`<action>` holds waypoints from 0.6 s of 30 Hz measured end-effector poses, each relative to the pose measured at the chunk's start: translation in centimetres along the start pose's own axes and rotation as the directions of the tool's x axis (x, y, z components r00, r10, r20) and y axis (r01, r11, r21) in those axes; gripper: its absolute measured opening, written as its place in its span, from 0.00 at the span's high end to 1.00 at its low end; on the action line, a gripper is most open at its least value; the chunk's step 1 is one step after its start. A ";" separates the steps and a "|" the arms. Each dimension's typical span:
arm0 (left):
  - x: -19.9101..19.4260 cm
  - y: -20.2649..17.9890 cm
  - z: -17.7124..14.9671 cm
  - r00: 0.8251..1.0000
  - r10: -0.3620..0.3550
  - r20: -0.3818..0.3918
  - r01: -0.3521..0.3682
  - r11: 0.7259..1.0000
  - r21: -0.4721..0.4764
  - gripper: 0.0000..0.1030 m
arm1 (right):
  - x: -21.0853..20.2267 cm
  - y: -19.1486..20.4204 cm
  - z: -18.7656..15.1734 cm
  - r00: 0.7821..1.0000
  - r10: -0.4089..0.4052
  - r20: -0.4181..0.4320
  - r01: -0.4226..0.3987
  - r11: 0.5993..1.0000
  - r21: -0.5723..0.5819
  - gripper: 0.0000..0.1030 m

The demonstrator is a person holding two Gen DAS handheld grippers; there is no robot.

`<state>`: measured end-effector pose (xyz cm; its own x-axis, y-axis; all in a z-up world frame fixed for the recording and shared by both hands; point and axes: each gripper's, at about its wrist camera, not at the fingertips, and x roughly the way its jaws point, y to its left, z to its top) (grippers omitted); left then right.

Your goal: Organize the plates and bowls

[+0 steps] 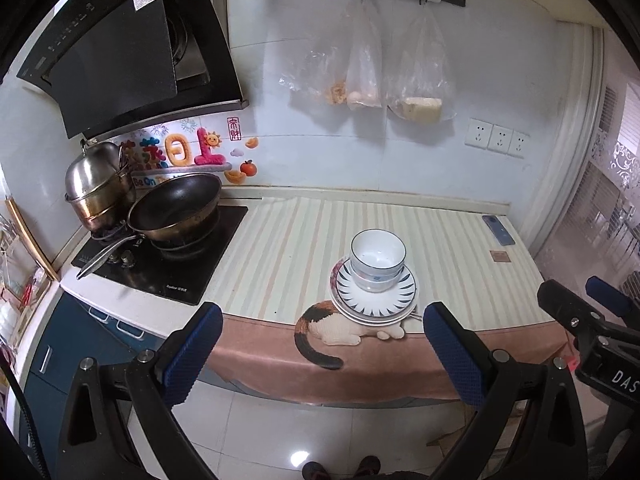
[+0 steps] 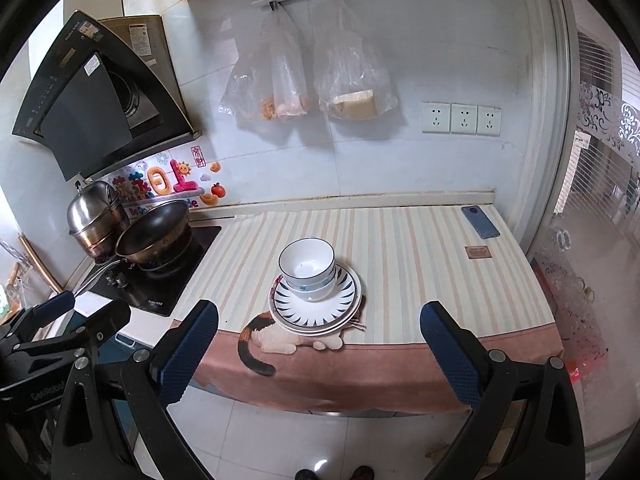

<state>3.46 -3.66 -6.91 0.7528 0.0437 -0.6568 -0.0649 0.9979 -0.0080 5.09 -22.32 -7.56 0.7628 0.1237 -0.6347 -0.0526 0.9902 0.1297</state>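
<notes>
White bowls with blue rims (image 1: 377, 258) are nested on a stack of plates (image 1: 374, 303) near the front edge of the striped counter cloth (image 1: 280, 248). The top plate has a dark ray pattern. The same bowls (image 2: 307, 265) and plates (image 2: 317, 309) show in the right wrist view. My left gripper (image 1: 324, 354) is open and empty, held back from the counter over the floor. My right gripper (image 2: 320, 354) is open and empty too, also off the counter edge. The right gripper also shows in the left wrist view (image 1: 600, 316) at the right edge.
A gas hob (image 1: 160, 256) on the left holds a black wok (image 1: 176, 208) and a steel pot (image 1: 98, 184). A range hood (image 1: 120, 56) hangs above. A phone (image 2: 480, 222) and a small card (image 2: 478, 251) lie at the counter's far right. Plastic bags (image 2: 312, 80) hang on the wall.
</notes>
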 end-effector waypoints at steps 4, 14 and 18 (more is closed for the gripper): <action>-0.4 -0.3 0.0 1.000 0.013 0.016 -0.014 1.000 0.009 0.00 | -0.1 -0.4 -0.2 1.000 -0.002 0.002 0.002 1.000 0.005 0.00; -1.2 -0.6 -0.1 1.000 0.010 0.025 -0.010 1.000 0.022 0.00 | -0.5 -1.0 -0.6 1.000 -0.008 0.008 0.007 1.000 0.012 0.00; -1.2 -0.5 -0.1 1.000 0.008 0.021 -0.008 1.000 0.021 0.00 | -0.6 -0.9 -0.7 1.000 -0.010 0.006 0.010 1.000 0.012 0.00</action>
<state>2.56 -4.18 -6.19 0.7660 0.0526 -0.6407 -0.0575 0.9983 0.0132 4.18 -23.23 -7.82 0.7670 0.1138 -0.6315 -0.0378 0.9905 0.1326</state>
